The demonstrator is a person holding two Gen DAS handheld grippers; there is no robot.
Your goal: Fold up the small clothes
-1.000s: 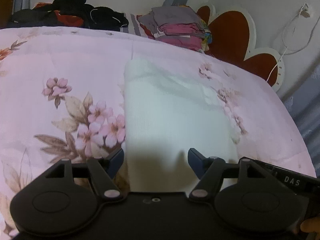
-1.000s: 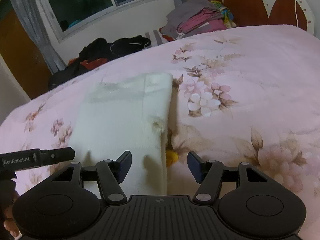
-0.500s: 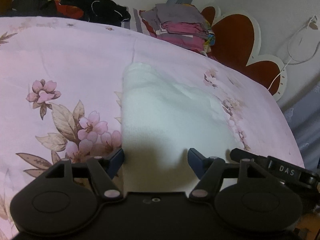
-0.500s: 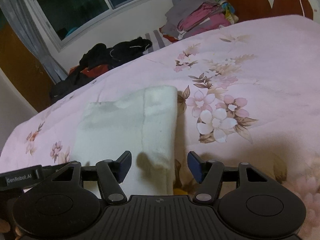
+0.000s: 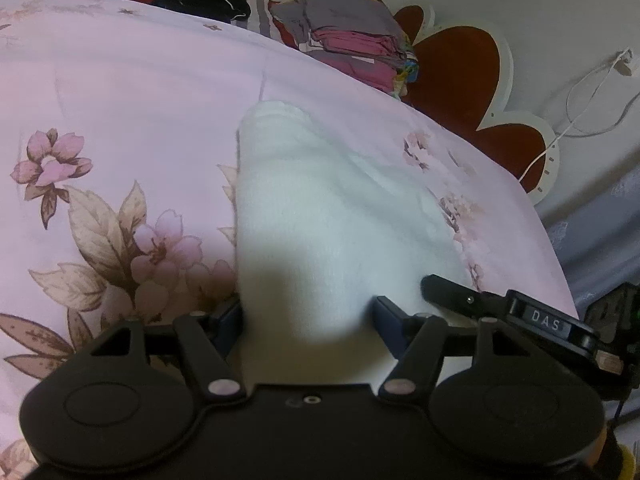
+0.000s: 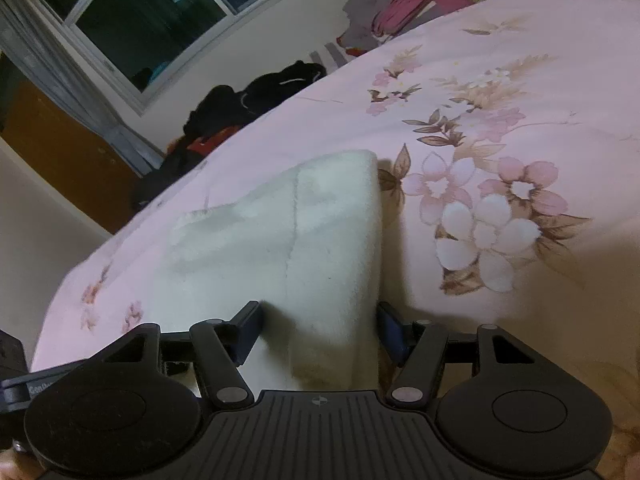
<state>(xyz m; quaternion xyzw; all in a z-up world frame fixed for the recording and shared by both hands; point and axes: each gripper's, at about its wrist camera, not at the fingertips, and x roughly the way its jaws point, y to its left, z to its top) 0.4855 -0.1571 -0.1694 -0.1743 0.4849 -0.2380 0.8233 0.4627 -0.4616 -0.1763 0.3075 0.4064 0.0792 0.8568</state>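
A white fleecy garment (image 5: 320,208) lies folded lengthwise on the pink floral bedspread (image 5: 120,100). My left gripper (image 5: 308,316) is open, its jaws straddling the garment's near left edge. The garment also shows in the right wrist view (image 6: 288,240), where my right gripper (image 6: 320,324) is open and straddles the near right corner. The right gripper's finger shows at the right of the left wrist view (image 5: 452,292). The garment's near hem is hidden behind both gripper bodies.
A stack of folded purple and pink clothes (image 5: 352,40) sits at the head of the bed beside a red heart-shaped headboard (image 5: 460,80). A heap of dark clothes (image 6: 248,96) lies along the far edge under a window (image 6: 140,12). A white cable (image 5: 580,92) hangs on the wall.
Both grippers have moved forward and lower, closing in on the garment's near end; their jaws now straddle its edges. The garment has not moved. Both stay open.
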